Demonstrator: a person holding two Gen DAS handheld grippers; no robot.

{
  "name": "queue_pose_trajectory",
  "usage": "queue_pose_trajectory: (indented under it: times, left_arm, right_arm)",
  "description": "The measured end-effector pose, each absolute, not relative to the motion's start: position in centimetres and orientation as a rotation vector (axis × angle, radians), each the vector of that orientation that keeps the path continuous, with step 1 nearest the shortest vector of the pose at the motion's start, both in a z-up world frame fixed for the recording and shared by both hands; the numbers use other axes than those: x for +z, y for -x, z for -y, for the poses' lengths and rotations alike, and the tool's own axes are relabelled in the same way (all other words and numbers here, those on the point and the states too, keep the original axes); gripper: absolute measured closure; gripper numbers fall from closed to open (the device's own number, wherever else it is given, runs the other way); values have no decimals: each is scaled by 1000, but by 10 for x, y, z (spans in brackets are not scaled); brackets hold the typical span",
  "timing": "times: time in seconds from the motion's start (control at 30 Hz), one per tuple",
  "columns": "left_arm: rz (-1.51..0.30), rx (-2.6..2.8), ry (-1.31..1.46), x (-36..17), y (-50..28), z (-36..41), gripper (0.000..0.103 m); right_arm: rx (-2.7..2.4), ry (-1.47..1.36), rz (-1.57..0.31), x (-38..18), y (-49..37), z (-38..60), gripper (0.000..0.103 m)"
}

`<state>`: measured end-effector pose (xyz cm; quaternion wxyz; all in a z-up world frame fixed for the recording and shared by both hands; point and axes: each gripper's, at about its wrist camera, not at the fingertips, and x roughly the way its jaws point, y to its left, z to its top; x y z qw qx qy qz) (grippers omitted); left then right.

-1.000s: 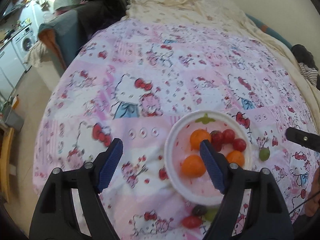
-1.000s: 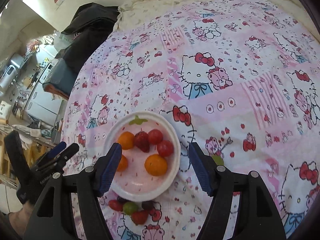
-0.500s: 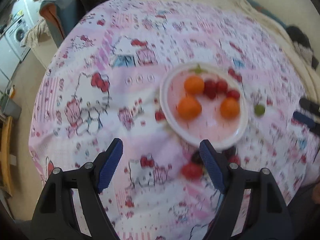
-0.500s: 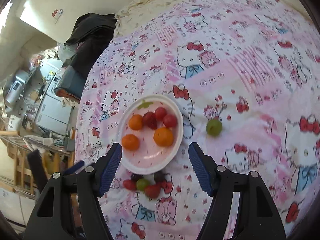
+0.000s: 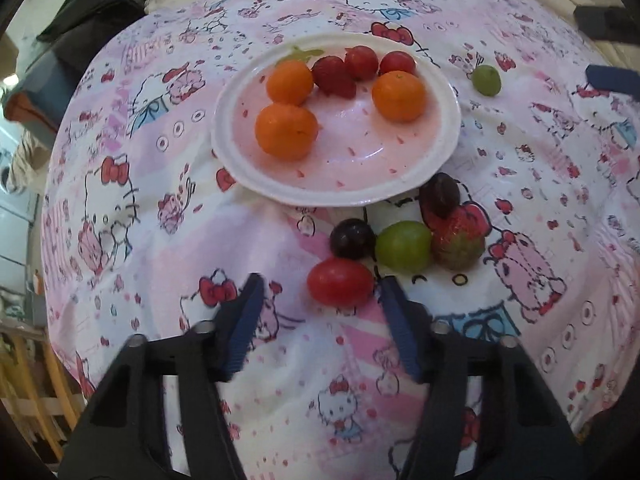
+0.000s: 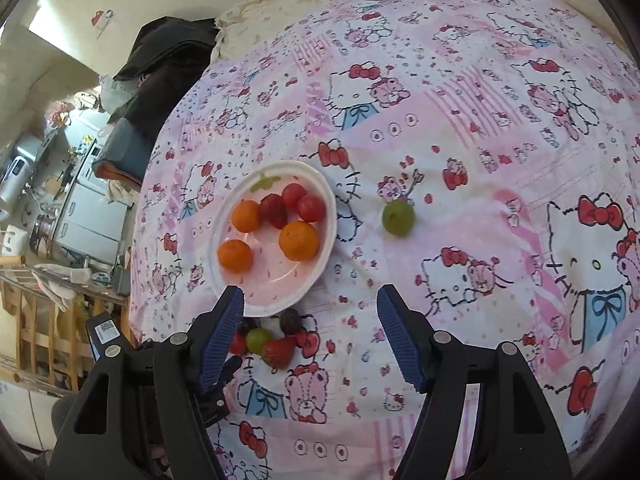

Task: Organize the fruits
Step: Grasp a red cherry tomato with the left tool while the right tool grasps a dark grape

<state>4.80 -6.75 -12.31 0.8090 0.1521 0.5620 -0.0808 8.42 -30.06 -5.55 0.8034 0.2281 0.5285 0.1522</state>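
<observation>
Your left hand-held gripper [image 5: 318, 300] gapes wide just near a glossy red tomato [image 5: 340, 282], and your right hand-held gripper [image 6: 310, 312] is equally wide, holding nothing.

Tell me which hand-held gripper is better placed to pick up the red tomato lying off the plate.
Left. The left hand-held gripper is open with the red tomato right between its fingertips. The right hand-held gripper, also open, hangs farther back, with the fruit cluster off by its left finger.
</observation>
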Motion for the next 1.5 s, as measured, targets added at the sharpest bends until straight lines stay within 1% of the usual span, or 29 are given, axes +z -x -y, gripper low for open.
queue_pose_trajectory:
  times: [0.1,0.13,0.17,0.2,0.37,0.47,0.5,0.57,0.63,0.67,0.73,0.93,1.17,1.2,1.27,1.3,1.5]
  left_arm:
    - [-1226,-176,-325,-133,-52,68,53]
    - [-1225,-182,-318,-134,-52,68,55]
    - [-1221,-193,-311,-135,-52,69,59]
    - [-1221,-211,-302,-135,-52,70,72]
    - [-1257,-274,-199,-127,-53,67,72]
    - [-1246,-255,-184,-117,-50,63,72]
    - [-1246,-251,-176,-114,-50,62,72]
    - [-1235,-227,-145,-101,-47,53,72]
    - [-1221,-213,-101,-88,-42,42,72]
    - [-1223,-211,-71,-81,-41,36,72]
    - [-1224,-214,-39,-71,-40,27,72]
    - [-1179,-119,4,-47,-33,0,72]
    - [-1180,-32,75,-54,-39,-18,72]
    - [-1180,-32,84,-55,-40,-17,72]
    - [-1175,-31,99,-56,-44,-13,72]
    - [-1173,-32,102,-57,-45,-11,72]
    - [-1124,-26,64,-53,-50,-1,72]
  right_arm:
    - [318,-497,-1130,-56,-84,305,31]
    - [317,-495,-1131,-56,-85,305,31]
    - [317,-493,-1133,-57,-85,305,31]
    - [319,-489,-1138,-58,-85,303,31]
    - [374,-515,-1202,-72,-89,293,31]
    - [398,-524,-1265,-85,-92,284,32]
    - [400,-520,-1275,-88,-92,281,34]
    - [413,-505,-1301,-93,-93,273,40]
    - [425,-486,-1330,-100,-94,262,48]
    - [428,-478,-1342,-103,-95,258,50]
    - [428,-455,-1365,-110,-98,247,58]
    - [420,-384,-1417,-127,-112,219,62]
    - [414,-195,-1497,-154,-117,184,63]
    - [412,-178,-1483,-154,-117,182,64]
    - [421,-172,-1478,-154,-117,181,73]
    - [429,-184,-1482,-154,-118,182,79]
    - [443,-193,-1462,-148,-114,190,80]
